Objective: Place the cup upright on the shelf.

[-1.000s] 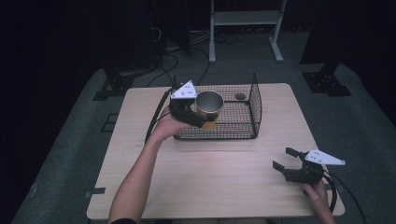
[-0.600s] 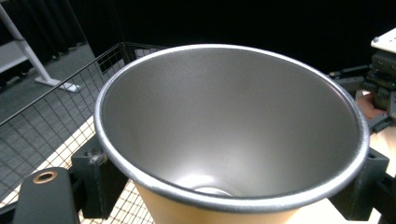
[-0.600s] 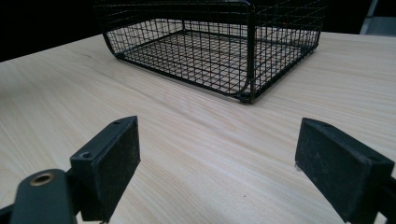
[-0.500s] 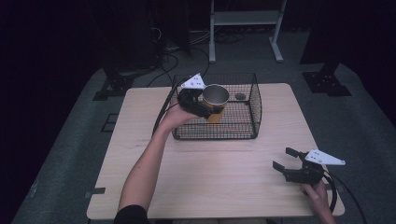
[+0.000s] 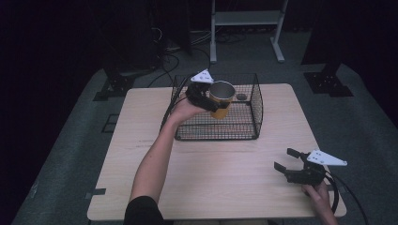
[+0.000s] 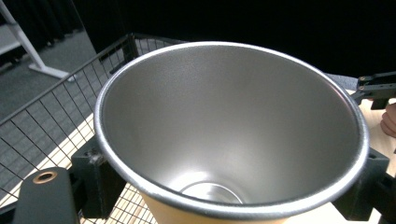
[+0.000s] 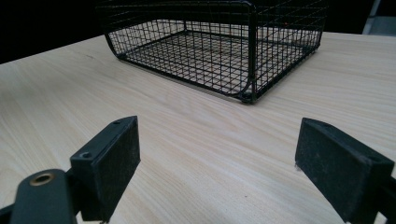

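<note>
One metal cup (image 5: 221, 98), steel inside and yellow-orange outside, is gripped at its sides by the left tongs (image 5: 202, 96), whose jaws are pressed against its wall just below the rim. In the left gripper view the cup (image 6: 231, 135) is seen from above, mouth up and nothing in it, with a black pad at each side. The cup is held upright above the inside of one black wire basket (image 5: 256, 110), over the part nearest the left tongs. One small dark round thing (image 5: 241, 97) is seen on the basket's floor just beyond the cup; what it is cannot be told. The basket is set on one pale wooden counter (image 5: 225, 168).

The right tongs (image 5: 293, 166) are held wide apart, with nothing between the jaws and nothing touched by them. They are kept low over the counter, well apart from the basket (image 7: 219, 51), which lies ahead of them in the right gripper view. Two tongs are counted in all.
</note>
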A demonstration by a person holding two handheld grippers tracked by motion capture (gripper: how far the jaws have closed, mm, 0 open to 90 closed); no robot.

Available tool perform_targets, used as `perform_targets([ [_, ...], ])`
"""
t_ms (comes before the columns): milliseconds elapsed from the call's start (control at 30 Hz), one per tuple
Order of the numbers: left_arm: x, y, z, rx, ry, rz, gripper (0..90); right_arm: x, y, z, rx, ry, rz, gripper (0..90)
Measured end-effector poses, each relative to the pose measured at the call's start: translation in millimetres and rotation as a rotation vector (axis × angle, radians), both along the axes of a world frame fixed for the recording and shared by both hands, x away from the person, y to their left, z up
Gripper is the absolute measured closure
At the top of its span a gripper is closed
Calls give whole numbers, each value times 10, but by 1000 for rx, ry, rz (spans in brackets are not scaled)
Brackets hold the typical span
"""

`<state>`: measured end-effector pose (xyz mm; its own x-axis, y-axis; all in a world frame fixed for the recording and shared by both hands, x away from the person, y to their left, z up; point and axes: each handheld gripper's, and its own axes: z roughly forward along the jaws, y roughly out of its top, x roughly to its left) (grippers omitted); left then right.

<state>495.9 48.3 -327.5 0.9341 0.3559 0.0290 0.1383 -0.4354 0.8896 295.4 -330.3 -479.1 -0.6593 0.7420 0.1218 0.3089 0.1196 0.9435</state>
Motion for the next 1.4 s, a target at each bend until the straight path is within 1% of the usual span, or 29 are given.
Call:
perform_targets([
  [200,121,-39,-102,6,32,10,144,0,-1,0,2,2,2,130],
  [300,184,-51,-157,-7,49,24,144,0,-2,0,3,2,2,130],
  [400,227,-79,-205,3,47,47,144,0,-1,0,3,2,4,130],
  [433,233,-89,-218,-1,50,46,144,0,-1,0,3,2,4,130],
  [533,269,-126,-270,10,54,43,144,0,-2,0,3,1,5,130],
  [700,341,-151,-349,10,68,52,144,0,-3,0,5,2,6,130],
  [1000,446,-189,-490,32,91,52,143,0,-5,-1,6,1,7,130],
  [1100,472,-200,-540,22,104,53,144,0,-6,-1,5,1,8,130],
  [1300,516,-226,-628,48,108,51,143,1,-7,-1,8,2,9,130],
  [1400,540,-231,-672,53,122,46,143,1,-7,-1,8,1,10,130],
])
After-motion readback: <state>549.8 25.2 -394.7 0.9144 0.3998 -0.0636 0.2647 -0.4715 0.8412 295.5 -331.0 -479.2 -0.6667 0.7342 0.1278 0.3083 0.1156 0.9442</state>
